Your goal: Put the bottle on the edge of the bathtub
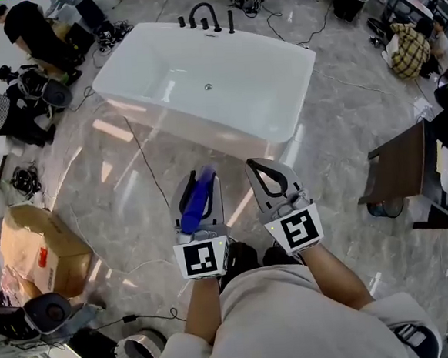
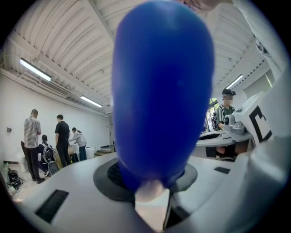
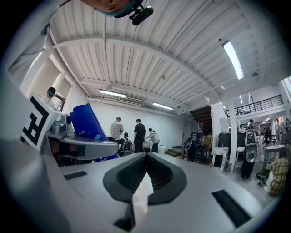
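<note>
A blue bottle (image 1: pixel 197 198) lies between the jaws of my left gripper (image 1: pixel 196 186), which is shut on it. In the left gripper view the blue bottle (image 2: pixel 163 91) fills the middle of the picture, its lower end held between the dark pads. From the right gripper view the blue bottle (image 3: pixel 86 122) shows at the left, held in the other gripper. My right gripper (image 1: pixel 268 175) is shut and holds nothing; its jaws meet in the right gripper view (image 3: pixel 146 170). The white bathtub (image 1: pixel 285 123) stands on the floor ahead of both grippers, with black taps (image 1: pixel 205 17) at its far rim.
A cardboard box (image 1: pixel 41 254) sits at the left, with bags and gear (image 1: pixel 24 90) beyond it. A dark table (image 1: pixel 404 168) stands at the right. Cables (image 1: pixel 141 154) run over the marble floor. Several people (image 3: pixel 136 134) stand in the background.
</note>
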Motion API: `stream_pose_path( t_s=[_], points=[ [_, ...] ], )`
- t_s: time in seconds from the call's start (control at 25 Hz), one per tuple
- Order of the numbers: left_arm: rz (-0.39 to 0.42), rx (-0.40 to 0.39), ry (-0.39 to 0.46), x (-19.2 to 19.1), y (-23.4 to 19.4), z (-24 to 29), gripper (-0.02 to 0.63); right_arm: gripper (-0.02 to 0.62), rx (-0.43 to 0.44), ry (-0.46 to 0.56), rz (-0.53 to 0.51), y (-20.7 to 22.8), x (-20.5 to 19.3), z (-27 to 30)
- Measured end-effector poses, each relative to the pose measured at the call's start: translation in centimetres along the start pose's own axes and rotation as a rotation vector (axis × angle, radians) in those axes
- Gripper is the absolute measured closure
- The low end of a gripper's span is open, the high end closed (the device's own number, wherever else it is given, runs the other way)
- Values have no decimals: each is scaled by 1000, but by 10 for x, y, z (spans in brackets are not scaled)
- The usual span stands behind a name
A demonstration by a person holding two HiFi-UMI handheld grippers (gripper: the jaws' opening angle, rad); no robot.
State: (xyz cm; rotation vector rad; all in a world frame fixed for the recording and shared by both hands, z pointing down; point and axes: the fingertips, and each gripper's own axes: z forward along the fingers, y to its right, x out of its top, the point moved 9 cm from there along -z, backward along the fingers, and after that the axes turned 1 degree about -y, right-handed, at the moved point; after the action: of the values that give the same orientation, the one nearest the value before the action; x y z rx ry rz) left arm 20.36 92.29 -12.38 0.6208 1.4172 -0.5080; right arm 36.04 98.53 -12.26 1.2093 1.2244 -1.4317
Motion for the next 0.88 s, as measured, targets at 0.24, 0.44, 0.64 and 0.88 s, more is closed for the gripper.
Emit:
stream_pose_path(
  t_s=[0.24,0.44,0.64,0.88],
  points=[
    [-17,49,-31,-10,-40,-6,443,589,51,0,3,-23,2,38],
    [-21,76,-45,-17,-70,-7,443,589,98,1,2,-36,6,68],
    [-28,102,-45,-23,-108,-10,443,589,137,15,-20,-58,9,101],
    [-34,114,-26,-24,-147,-11,444,589,173,26,-22,-78,16,137]
  ],
)
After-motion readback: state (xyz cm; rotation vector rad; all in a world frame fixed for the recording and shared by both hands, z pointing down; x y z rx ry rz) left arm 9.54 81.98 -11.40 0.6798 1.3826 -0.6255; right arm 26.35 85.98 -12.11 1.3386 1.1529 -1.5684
